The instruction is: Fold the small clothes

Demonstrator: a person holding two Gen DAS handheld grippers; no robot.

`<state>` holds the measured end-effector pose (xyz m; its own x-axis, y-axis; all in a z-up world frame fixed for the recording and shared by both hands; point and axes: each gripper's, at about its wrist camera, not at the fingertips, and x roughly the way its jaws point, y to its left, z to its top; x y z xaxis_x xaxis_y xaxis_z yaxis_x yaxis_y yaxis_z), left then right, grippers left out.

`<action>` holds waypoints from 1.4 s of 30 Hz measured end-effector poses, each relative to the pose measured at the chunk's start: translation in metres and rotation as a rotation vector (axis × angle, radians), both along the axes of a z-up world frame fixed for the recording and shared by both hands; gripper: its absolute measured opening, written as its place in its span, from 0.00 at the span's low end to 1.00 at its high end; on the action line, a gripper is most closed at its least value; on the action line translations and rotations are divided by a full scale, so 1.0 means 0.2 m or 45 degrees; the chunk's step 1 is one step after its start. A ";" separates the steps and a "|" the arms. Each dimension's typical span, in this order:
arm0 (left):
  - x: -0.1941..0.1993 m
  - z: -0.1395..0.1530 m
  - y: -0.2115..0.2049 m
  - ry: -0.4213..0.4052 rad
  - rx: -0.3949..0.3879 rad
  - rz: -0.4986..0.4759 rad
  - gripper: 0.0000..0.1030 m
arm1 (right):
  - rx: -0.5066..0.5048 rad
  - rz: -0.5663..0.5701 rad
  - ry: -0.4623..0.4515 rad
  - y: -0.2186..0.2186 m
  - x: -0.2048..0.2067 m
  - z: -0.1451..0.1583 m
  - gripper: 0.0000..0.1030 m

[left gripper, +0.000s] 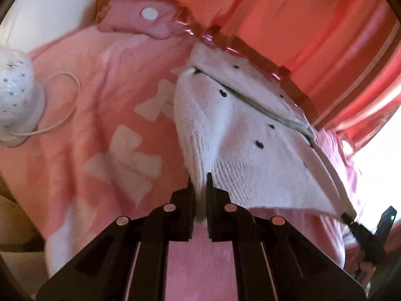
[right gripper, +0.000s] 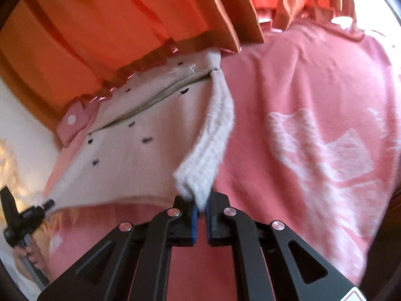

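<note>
Soft, light knit garment (left gripper: 240, 135), stretched ahead between both grippers, raised off the pink bed (left gripper: 105, 80). Left gripper (left gripper: 200, 185) clenched on one ribbed corner; right gripper (right gripper: 200, 203) clenched on the other. Likely limp, sagging; best held by ribbed hem.

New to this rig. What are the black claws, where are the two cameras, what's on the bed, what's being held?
No robot here: a person holds a two-finger gripper in each hand, with a fisheye camera on each looking along its fingers. One picture is from the left gripper, the other from the right gripper. Both are shut on corners of a small white knit garment with dark dots, lifting its near edge. Below lies a pink blanket with white bows. A pink pillow sits at the far end, orange curtains behind.
</note>
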<state>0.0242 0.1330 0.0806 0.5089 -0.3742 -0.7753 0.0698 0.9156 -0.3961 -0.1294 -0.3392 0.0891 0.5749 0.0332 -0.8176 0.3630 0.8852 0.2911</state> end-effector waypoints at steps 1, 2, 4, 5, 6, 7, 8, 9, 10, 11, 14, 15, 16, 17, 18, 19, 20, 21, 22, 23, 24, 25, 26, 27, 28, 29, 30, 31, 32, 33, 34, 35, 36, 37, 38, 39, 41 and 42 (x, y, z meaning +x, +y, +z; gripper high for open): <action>-0.08 0.01 0.00 -0.007 0.017 -0.019 0.06 | 0.000 0.010 0.013 0.00 -0.06 0.01 0.04; -0.14 0.01 0.01 -0.006 0.026 -0.032 0.06 | 0.000 0.017 0.031 0.02 -0.11 0.01 0.04; -0.29 -0.02 0.02 0.023 0.023 -0.069 0.06 | 0.005 0.057 0.085 0.04 -0.26 0.00 0.04; -0.37 -0.03 0.02 0.043 0.029 -0.085 0.06 | 0.005 0.070 0.107 0.05 -0.33 -0.01 0.04; -0.46 -0.04 0.02 0.067 0.035 -0.104 0.06 | 0.006 0.095 0.140 0.07 -0.42 -0.01 0.04; -0.52 -0.05 0.03 0.078 0.038 -0.106 0.06 | 0.005 0.111 0.157 0.09 -0.47 0.00 0.04; -0.59 -0.04 0.04 0.090 0.031 -0.109 0.06 | 0.000 0.124 0.169 0.10 -0.53 0.03 0.04; -0.64 -0.02 0.05 0.099 0.013 -0.101 0.06 | -0.010 0.136 0.169 0.10 -0.59 0.08 0.04; -0.67 0.02 0.06 0.100 -0.010 -0.095 0.06 | -0.011 0.138 0.152 0.10 -0.61 0.13 0.03; -0.69 0.07 0.07 0.085 -0.031 -0.088 0.06 | -0.010 0.135 0.119 0.10 -0.63 0.19 0.03; -0.60 0.28 0.06 -0.058 -0.045 -0.083 0.06 | -0.004 0.081 -0.117 -0.02 -0.57 0.45 0.02; -0.51 0.37 0.03 -0.145 -0.043 -0.098 0.06 | -0.004 0.074 -0.187 -0.06 -0.51 0.50 0.02; -0.44 0.43 0.01 -0.201 -0.026 -0.101 0.06 | -0.020 0.059 -0.270 -0.10 -0.42 0.55 0.02; -0.32 0.49 -0.04 -0.289 0.002 -0.108 0.06 | -0.035 0.051 -0.310 -0.12 -0.37 0.57 0.02; -0.25 0.51 -0.07 -0.333 0.015 -0.111 0.06 | -0.069 0.030 -0.372 -0.16 -0.23 0.58 0.02; -0.10 0.53 -0.12 -0.392 0.043 -0.078 0.06 | -0.084 0.004 -0.409 -0.19 -0.09 0.57 0.02; 0.01 0.53 -0.16 -0.401 0.044 -0.065 0.06 | -0.060 -0.017 -0.427 -0.25 0.05 0.53 0.02; 0.18 0.51 -0.21 -0.409 0.022 -0.033 0.06 | -0.035 -0.051 -0.437 -0.27 0.15 0.49 0.02; 0.30 0.48 -0.26 -0.409 0.022 -0.010 0.06 | -0.016 -0.086 -0.443 -0.30 0.26 0.45 0.02; 0.44 0.43 -0.32 -0.406 0.032 0.017 0.06 | -0.005 -0.111 -0.437 -0.33 0.36 0.39 0.02; 0.52 0.40 -0.36 -0.401 0.038 0.033 0.06 | -0.004 -0.154 -0.415 -0.36 0.50 0.31 0.02; 0.64 0.32 -0.42 -0.382 0.060 0.050 0.06 | 0.000 -0.195 -0.388 -0.39 0.64 0.23 0.02; 0.76 0.23 -0.46 -0.355 0.081 0.071 0.06 | 0.012 -0.214 -0.358 -0.41 0.74 0.16 0.02; 0.82 0.18 -0.49 -0.333 0.089 0.082 0.06 | 0.020 -0.238 -0.334 -0.42 0.82 0.10 0.02; 0.93 0.09 -0.52 -0.291 0.109 0.099 0.06 | 0.036 -0.252 -0.307 -0.45 0.89 0.04 0.02; 0.98 0.02 -0.53 -0.263 0.118 0.111 0.06 | 0.058 -0.258 -0.280 -0.46 0.97 -0.03 0.02; 1.06 -0.07 -0.56 -0.233 0.129 0.125 0.06 | 0.068 -0.271 -0.246 -0.47 1.05 -0.10 0.02; 1.10 -0.13 -0.56 -0.220 0.138 0.135 0.06 | 0.064 -0.273 -0.212 -0.47 1.12 -0.16 0.02; 1.13 -0.17 -0.55 -0.204 0.144 0.138 0.06 | 0.050 -0.266 -0.186 -0.46 1.16 -0.21 0.02; 1.17 -0.23 -0.56 -0.171 0.143 0.146 0.06 | 0.022 -0.262 -0.162 -0.45 1.20 -0.24 0.02; 1.19 -0.25 -0.56 -0.145 0.138 0.144 0.06 | -0.011 -0.255 -0.138 -0.43 1.22 -0.26 0.02; 1.21 -0.27 -0.55 -0.133 0.139 0.137 0.06 | -0.039 -0.243 -0.102 -0.42 1.26 -0.29 0.02; 1.22 -0.28 -0.56 -0.135 0.150 0.134 0.07 | -0.036 -0.237 -0.083 -0.42 1.28 -0.31 0.02; 1.23 -0.29 -0.56 -0.133 0.162 0.136 0.07 | -0.025 -0.230 -0.068 -0.42 1.29 -0.34 0.03; 1.23 -0.30 -0.56 -0.121 0.143 0.137 0.08 | -0.018 -0.231 -0.061 -0.42 1.30 -0.36 0.05; 1.23 -0.30 -0.55 -0.111 0.111 0.145 0.11 | -0.016 -0.247 -0.075 -0.44 1.29 -0.35 0.08; 1.24 -0.30 -0.52 -0.108 0.022 0.154 0.18 | -0.016 -0.280 -0.136 -0.45 1.26 -0.27 0.20; 1.23 -0.28 -0.49 -0.117 -0.029 0.162 0.34 | -0.015 -0.313 -0.200 -0.47 1.22 -0.22 0.36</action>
